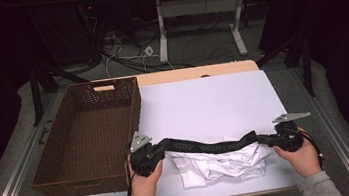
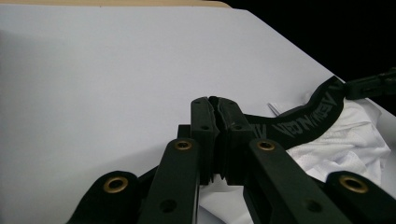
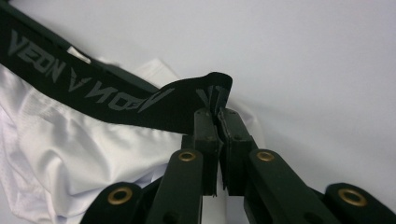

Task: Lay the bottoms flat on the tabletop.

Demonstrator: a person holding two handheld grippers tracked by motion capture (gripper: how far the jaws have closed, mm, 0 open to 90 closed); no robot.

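Observation:
White underwear [image 1: 221, 165] with a black lettered waistband [image 1: 208, 146] lies crumpled near the front edge of the white table [image 1: 203, 99]. The band is stretched between both grippers. My left gripper [image 1: 155, 153] is shut on the band's left end; in the left gripper view the jaws [image 2: 215, 105] meet with the waistband [image 2: 303, 123] running off to the right over the white fabric [image 2: 341, 144]. My right gripper [image 1: 268, 140] is shut on the band's right end; in the right gripper view the waistband [image 3: 116, 95] folds into the closed gripper [image 3: 217, 114], white cloth [image 3: 70, 154] below it.
A dark brown wicker basket [image 1: 61, 177] with nothing in it stands at the table's left, right beside my left gripper. Bare white tabletop lies beyond the garment. Past the table's far edge are a desk frame [image 1: 161, 29] and cables on the floor.

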